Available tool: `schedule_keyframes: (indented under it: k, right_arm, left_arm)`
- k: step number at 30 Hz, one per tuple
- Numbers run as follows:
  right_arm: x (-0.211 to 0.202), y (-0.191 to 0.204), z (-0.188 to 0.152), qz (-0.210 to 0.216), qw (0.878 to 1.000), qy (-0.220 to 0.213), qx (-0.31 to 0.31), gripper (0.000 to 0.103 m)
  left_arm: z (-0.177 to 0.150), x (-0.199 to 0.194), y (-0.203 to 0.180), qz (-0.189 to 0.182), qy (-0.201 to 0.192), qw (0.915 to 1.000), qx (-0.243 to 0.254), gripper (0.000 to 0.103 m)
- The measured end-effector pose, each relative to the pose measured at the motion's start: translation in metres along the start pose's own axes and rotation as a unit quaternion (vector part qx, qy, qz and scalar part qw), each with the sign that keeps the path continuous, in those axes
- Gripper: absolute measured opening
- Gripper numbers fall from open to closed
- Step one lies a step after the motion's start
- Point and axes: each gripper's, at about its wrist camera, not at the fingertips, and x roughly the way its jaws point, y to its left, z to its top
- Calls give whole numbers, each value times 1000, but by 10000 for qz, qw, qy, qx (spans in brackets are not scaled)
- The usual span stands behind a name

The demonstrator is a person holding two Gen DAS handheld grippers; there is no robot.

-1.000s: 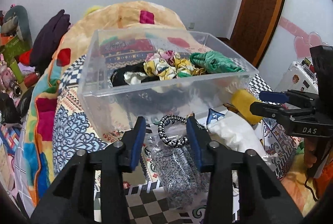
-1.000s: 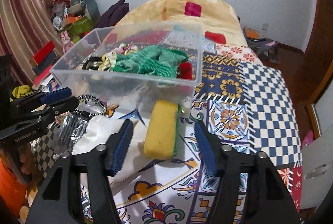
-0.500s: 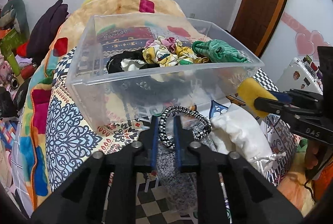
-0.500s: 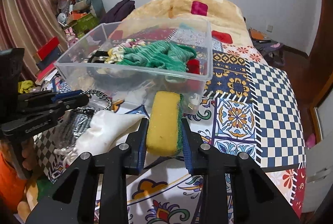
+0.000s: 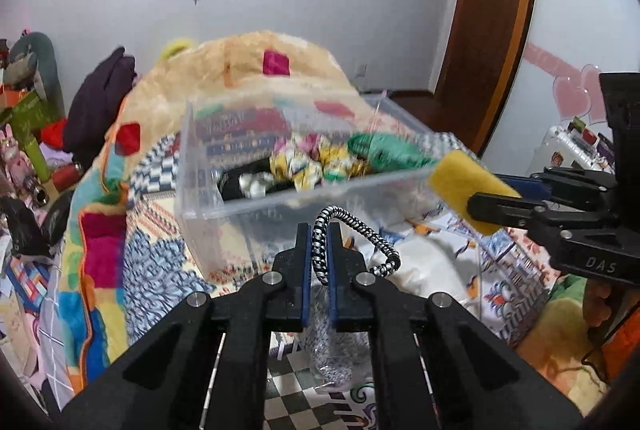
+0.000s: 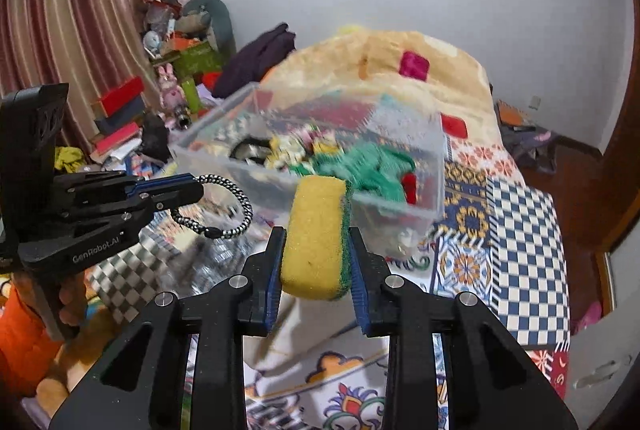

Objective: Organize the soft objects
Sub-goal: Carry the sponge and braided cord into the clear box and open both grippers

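While the left gripper point(image 5: 318, 230) pinches a black-and-white hair tie point(image 5: 356, 230), the right gripper point(image 6: 316, 230) clamps a yellow sponge point(image 6: 316, 238) near the clear bin point(image 5: 208, 166).

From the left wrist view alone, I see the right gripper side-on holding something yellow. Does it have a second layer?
Observer: Yes, the yellow sponge has a green scouring layer along its right edge, seen in the right wrist view.
Operator: Anything red in the clear plastic bin?
Observer: A small red item sits beside the green knit cloth, at the near right corner.
Operator: What is left of the bed?
Observer: A striped curtain, with stacked red boxes below it.
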Motion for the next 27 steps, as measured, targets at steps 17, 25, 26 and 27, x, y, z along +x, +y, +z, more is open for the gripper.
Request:
schedule_keyframes:
  k: [17, 25, 26, 27]
  right_arm:
    - [13, 12, 51, -7, 9980, -613, 120, 27]
    - [36, 9, 58, -69, 9985, -480, 256, 27]
    - [39, 7, 58, -83, 9986, -437, 269, 27]
    - [42, 6, 58, -105, 9988, -402, 276, 27]
  left_arm:
    - [57, -23, 10, 203, -817, 9965, -11, 6]
    - [61, 4, 23, 289, -598, 9976, -176, 6]
    - [60, 8, 23, 298, -556, 9978, -183, 6]
    - [59, 12, 24, 294, -519, 9980, -188, 6]
